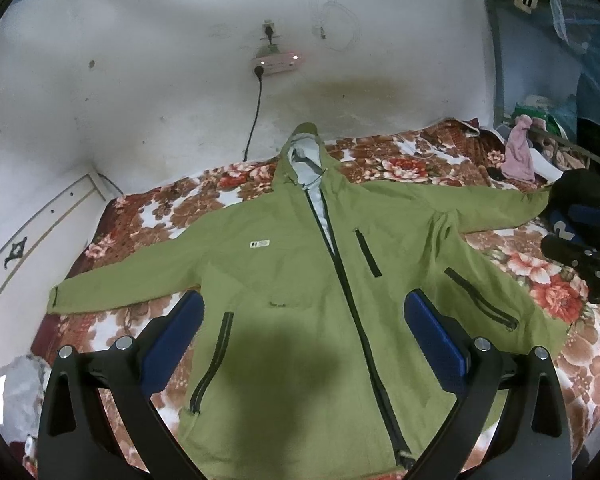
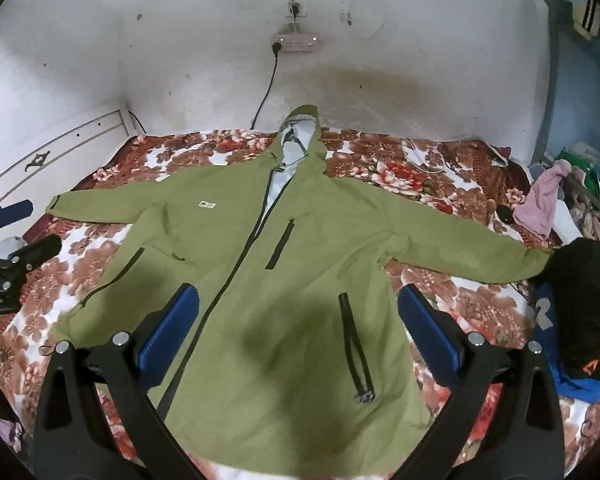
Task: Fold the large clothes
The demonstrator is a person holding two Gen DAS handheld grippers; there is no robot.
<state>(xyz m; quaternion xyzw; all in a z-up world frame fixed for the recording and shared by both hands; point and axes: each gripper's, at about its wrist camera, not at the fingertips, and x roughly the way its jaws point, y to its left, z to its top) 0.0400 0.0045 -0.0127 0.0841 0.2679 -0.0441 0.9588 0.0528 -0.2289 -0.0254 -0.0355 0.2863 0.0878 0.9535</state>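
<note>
Jacket [image 1: 300, 264], green, hooded, lies flat face up mid-bed [image 1: 148, 208], zip mostly shut, sleeves spread toward the left and right edges, hood [image 1: 306, 152] at the far edge by the wall. Left sleeve cuff [image 1: 56, 294] near the bed's left edge, by a white headboard panel [image 1: 32, 240]. Bedspread is floral, red-brown on white. Small white chest label [image 1: 260, 244] on the jacket, writing too small to read. Black zip pockets on chest and both sides. Wall behind: socket and power strip [image 1: 276, 65] with black cable [image 1: 254, 120] running down to the far edge. Right sleeve end touches a black garment [image 2: 584, 280] at the bed's right edge; blue cloth [image 2: 548, 320] with a white letter, maybe "R", under it. Pink cloth [image 2: 540, 204] piled at the far right corner. Left gripper [image 1: 304, 332] hangs over the jacket's lower half, jaws wide apart, holding nothing. Right gripper [image 2: 300, 328] same: over the hem area, jaws wide apart, empty. Both cast a dark shadow on the fabric.
</note>
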